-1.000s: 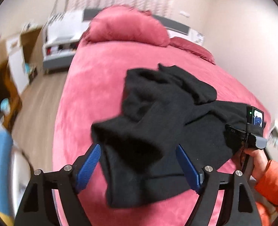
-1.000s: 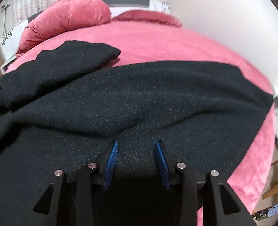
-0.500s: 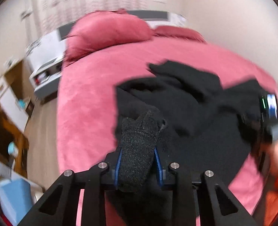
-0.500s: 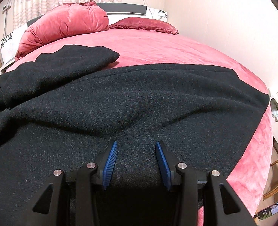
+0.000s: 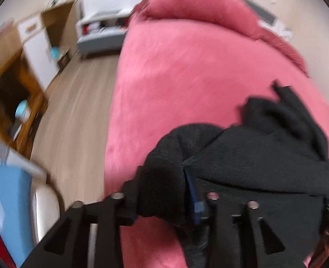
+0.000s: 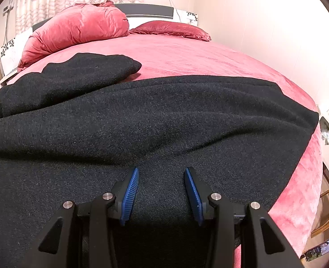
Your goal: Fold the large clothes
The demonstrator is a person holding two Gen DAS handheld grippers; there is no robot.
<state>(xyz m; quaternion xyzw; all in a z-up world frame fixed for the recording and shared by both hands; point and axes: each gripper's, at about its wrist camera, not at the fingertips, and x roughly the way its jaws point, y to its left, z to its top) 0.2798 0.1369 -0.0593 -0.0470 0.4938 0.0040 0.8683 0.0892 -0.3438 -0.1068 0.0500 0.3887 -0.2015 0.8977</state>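
A large black knit garment (image 6: 164, 120) lies spread over the pink bed (image 6: 197, 58), one part bunched toward the far left. In the left wrist view the garment (image 5: 264, 154) is rumpled at the bed's near corner. My left gripper (image 5: 164, 178) is shut on a thick fold of the garment and holds it up above the bed's edge. My right gripper (image 6: 162, 174) hovers low over the flat cloth with its blue pads apart by a moderate gap, nothing between them.
A pink duvet roll (image 6: 75, 29) and a pillow (image 6: 171, 30) lie at the head of the bed. Wooden floor (image 5: 75, 116), a white nightstand (image 5: 102, 26) and wooden furniture (image 5: 12, 84) stand left of the bed. A wall runs along the right side.
My left gripper closed on a fold of the black garment and swung left with it toward the bed's edge. The right gripper has stayed in place over the cloth.
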